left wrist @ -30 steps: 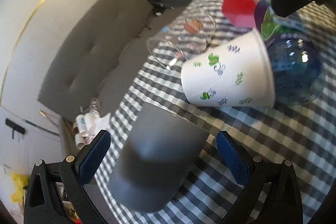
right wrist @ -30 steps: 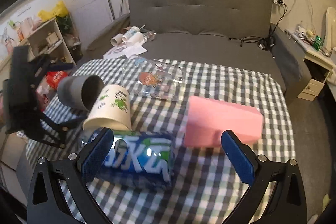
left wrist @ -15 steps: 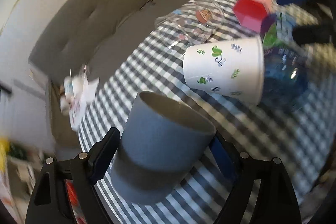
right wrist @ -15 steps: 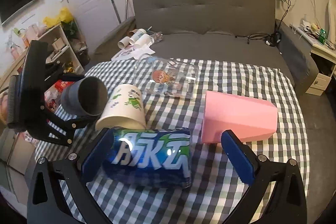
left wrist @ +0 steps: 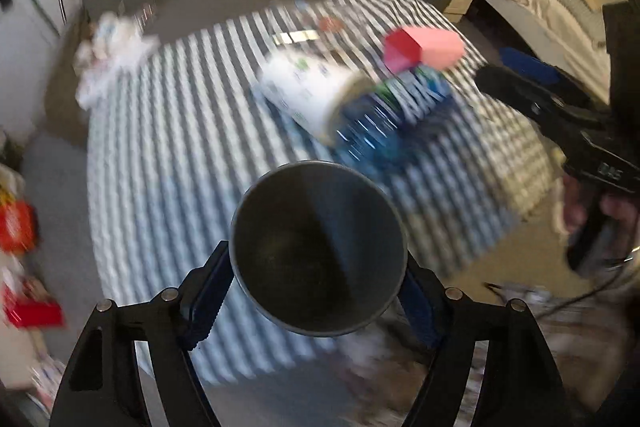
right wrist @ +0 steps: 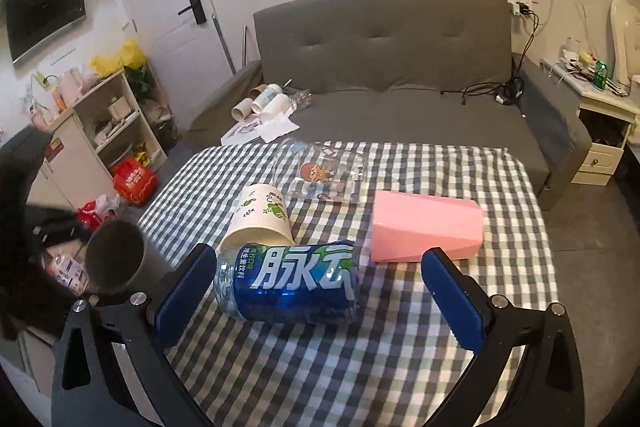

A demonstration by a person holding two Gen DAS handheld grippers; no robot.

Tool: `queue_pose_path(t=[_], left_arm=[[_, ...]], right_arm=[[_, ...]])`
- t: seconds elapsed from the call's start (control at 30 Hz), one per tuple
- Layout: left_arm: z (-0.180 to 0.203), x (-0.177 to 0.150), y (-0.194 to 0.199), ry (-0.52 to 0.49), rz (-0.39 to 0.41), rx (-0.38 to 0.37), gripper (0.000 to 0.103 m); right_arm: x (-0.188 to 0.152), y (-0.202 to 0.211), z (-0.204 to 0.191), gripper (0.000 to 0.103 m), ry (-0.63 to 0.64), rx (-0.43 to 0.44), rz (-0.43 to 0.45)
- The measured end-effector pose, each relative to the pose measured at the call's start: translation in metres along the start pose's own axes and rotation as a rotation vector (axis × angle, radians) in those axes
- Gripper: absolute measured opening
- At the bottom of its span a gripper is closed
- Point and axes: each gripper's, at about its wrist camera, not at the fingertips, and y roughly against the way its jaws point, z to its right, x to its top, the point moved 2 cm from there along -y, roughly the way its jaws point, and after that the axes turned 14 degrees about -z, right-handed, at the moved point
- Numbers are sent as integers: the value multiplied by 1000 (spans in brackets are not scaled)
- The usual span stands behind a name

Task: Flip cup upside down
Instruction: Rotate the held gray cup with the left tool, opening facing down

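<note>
Left gripper [left wrist: 318, 291] clamped on dark grey tapered plastic cup [left wrist: 318, 247], held off checked tablecloth [right wrist: 360, 347], mouth toward camera (mid-flip, probably). Next: roll mouth downward, set down. Right gripper [right wrist: 320, 291] spread, empty.

The left gripper [left wrist: 318, 287] clamps a grey cup [left wrist: 318, 247], its open mouth facing the camera. Beyond, blurred, a white cup [left wrist: 308, 95] lies on the checked tablecloth [left wrist: 180, 147].

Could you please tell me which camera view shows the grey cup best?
The left wrist view: the grey cup fills the centre, mouth toward the lens, between the left gripper jaws. The right wrist view shows it small at the left edge.
</note>
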Motion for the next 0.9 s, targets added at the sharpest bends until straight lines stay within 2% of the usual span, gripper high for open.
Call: queue_pose_path(t=[0.1,0.23,0.37,0.47,0.53,0.63,0.73,0.9], left_arm=[[1,-3,-10,55,-65,-106,78],[-11,11,-13,102,-22,-138,77],[-33,37,-24,153,38,-84,74],[-50,45,-44,219,39,-102,74],[-53,43,-48,228,61,-126,74],[-49,32,-46,251,88,-84,74],[-42,12,-45,332,117,-32,74],[-36,-2,-44,459,170,-17,74]], right_arm=[[-3,7,2,103,-6,-5,9],[-4,11,6,103,-9,-4,7],[-3,7,7,103,-9,-8,1],[-3,1,8,103,-9,-10,-11],[-4,-4,8,103,-1,-17,-20],[-5,-13,7,103,8,-26,-35],[-4,-23,5,103,8,-24,-54],[-5,-29,-9,103,49,-30,-62]])
